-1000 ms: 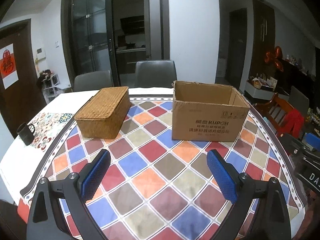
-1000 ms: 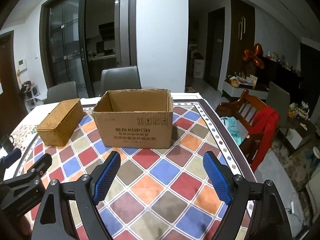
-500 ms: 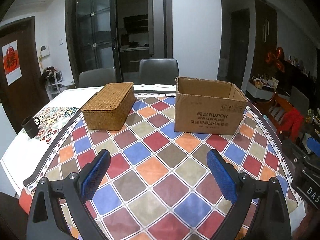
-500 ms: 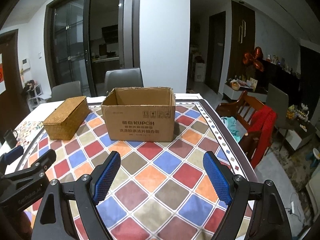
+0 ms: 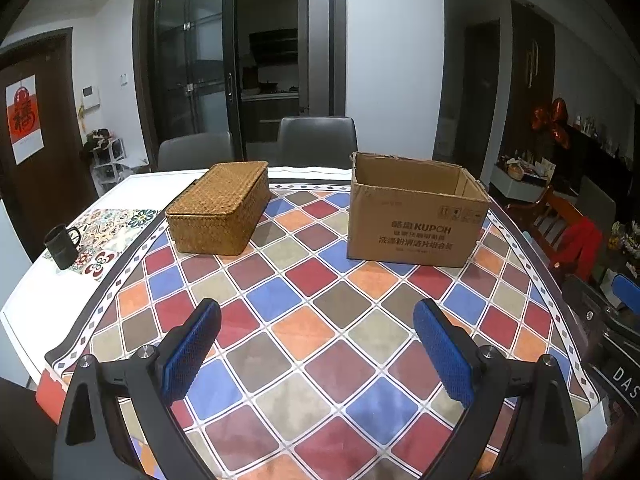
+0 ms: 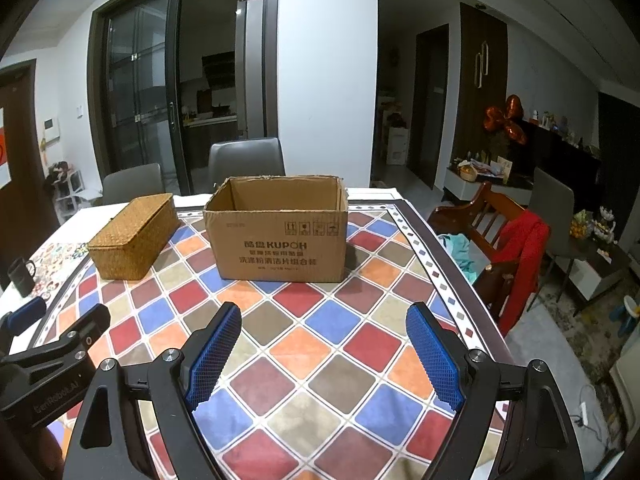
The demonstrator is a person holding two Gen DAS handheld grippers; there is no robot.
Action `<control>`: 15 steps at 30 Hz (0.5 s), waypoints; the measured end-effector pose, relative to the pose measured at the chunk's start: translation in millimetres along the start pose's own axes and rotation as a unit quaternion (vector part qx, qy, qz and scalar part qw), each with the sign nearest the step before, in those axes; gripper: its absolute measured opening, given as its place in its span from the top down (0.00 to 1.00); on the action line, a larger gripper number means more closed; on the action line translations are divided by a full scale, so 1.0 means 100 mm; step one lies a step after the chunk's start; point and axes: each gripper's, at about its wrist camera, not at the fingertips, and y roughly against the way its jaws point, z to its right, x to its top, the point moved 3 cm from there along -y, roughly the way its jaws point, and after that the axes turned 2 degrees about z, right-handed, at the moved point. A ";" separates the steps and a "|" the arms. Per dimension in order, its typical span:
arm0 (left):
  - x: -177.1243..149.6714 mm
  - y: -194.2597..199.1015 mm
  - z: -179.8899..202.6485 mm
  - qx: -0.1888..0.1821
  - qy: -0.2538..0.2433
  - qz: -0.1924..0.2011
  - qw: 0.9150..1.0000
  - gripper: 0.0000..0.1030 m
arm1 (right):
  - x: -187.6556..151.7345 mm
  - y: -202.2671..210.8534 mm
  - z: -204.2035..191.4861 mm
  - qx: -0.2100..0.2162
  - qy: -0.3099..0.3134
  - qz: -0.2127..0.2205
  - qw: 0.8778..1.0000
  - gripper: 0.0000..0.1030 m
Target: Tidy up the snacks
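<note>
Both views have pulled back from the open-topped brown cardboard box (image 6: 280, 236).

Brown cardboard box (image 6: 280, 236) with dark print. Golden-tan woven basket (image 5: 220, 212). Bench cloth (image 5: 316, 332) checked in red, blue, orange and olive diamonds, white-lined. Black mug (image 5: 60, 246). Blue ribbed pads (image 6: 214, 354) on black tools.

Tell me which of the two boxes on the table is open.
The cardboard box: its top is open, while the wicker box beside it has its lid on.
</note>
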 end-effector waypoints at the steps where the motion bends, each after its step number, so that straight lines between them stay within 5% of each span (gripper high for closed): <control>1: 0.00 0.00 0.00 0.000 0.001 0.000 1.000 0.05 | 0.00 0.00 0.01 0.000 0.000 0.000 1.000 0.17; 15: 0.04 0.02 0.01 0.002 -0.001 0.004 1.000 0.05 | 0.03 0.04 0.02 -0.003 -0.008 0.004 1.000 0.17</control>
